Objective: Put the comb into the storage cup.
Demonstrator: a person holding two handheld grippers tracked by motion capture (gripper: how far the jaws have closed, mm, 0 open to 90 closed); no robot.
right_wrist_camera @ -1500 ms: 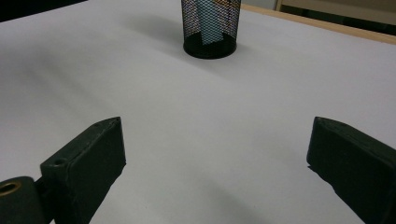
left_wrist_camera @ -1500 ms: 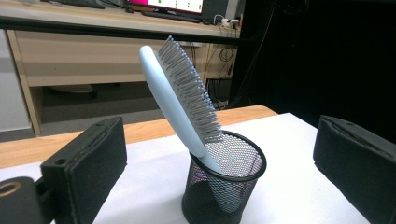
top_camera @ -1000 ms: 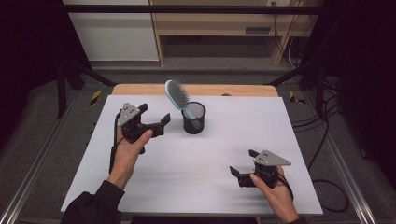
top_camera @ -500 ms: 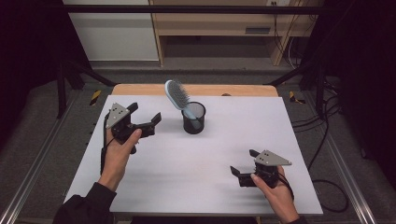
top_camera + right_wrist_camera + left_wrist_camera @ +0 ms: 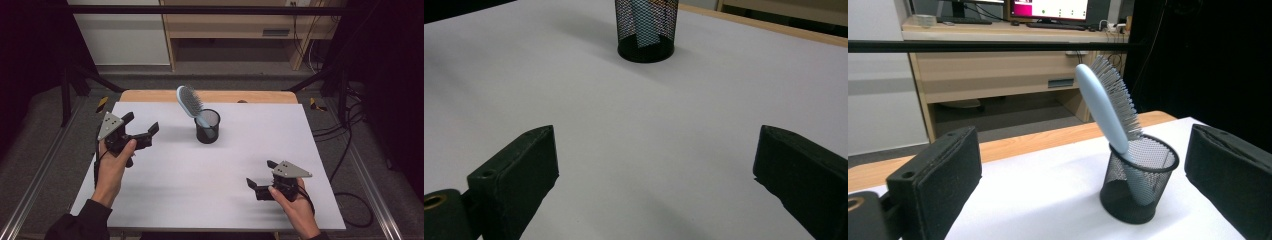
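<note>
left gripper [image 5: 141,129] held up off the white table [image 5: 165,200], jaws spread wide, nothing between them. in the left gripper view the black mesh cup [image 5: 1137,180] sits ahead of the jaws, closer to the right jaw than the left, well clear of both. light blue hairbrush [image 5: 1108,107] stands handle-down in the cup, leaning back toward the left jaw side, bristles facing the right jaw (handle visible through the mesh).

right gripper [image 5: 260,177] low over the table near the person's edge, jaws also released wide, empty. in the right gripper view the cup [image 5: 646,30] is far ahead, roughly centred between the jaws, slightly toward the left jaw; the brush handle [image 5: 646,20] shows through the mesh, the head is cut off at the top of that view.

high view: cup [image 5: 207,126] stands in the far half of the table, brush head [image 5: 189,101] tilted toward the left gripper side. both grippers well apart from the cup and from each other.
</note>
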